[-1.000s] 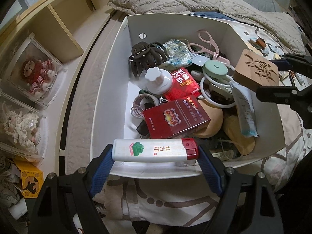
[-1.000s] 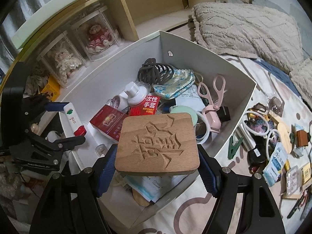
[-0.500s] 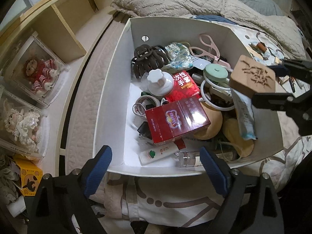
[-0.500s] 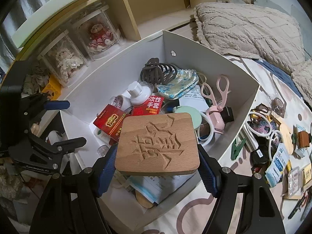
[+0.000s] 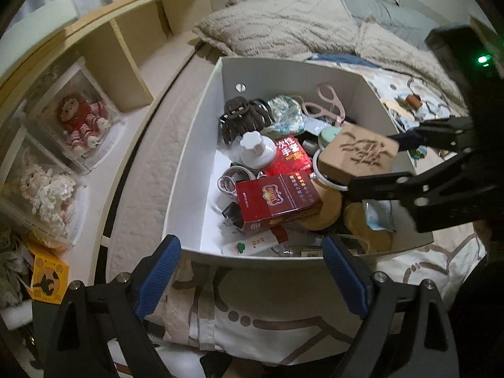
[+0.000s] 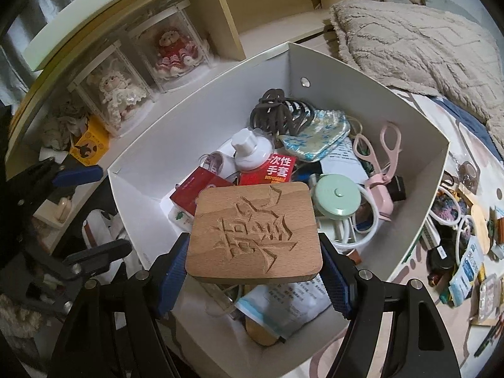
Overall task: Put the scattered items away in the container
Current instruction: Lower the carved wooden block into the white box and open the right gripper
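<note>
On the far left, a wooden shelf (image 6: 226,9) runs beside the bed, with two dolls in clear display cases (image 6: 141,69) and a small yellow box (image 6: 89,146) near them. The left tongs (image 5: 252,271) hang just outside the near wall of the white container (image 5: 195,157); their blue pads stand wide apart with nothing between them, over the patterned bed cover (image 5: 267,321).

Inside the container, a white tube with a red cap (image 5: 255,244) lies flat against the near wall, partly under a dark red carton (image 5: 277,200). Further in sit a white bottle with a flower-shaped cap (image 5: 256,151), a red glove packet (image 5: 289,156) and a dark hair claw (image 5: 242,118). A blue-patterned pouch (image 6: 318,138) lies beside the claw, and pink scissors (image 6: 382,145) and a mint-green round case (image 6: 337,197) rest toward the right wall.

The right tongs (image 6: 253,267) are closed on a carved wooden block (image 6: 255,233), one pad pressed against each side, holding it flat with the carving up, above the container's contents and clear of them. Below it lie a face mask (image 6: 267,315) and printed paper.

To the right of the container, more scattered items (image 6: 466,236) remain on the bed, among them white rings, packets and small boxes. A beige knitted blanket (image 6: 425,37) is heaped beyond.
</note>
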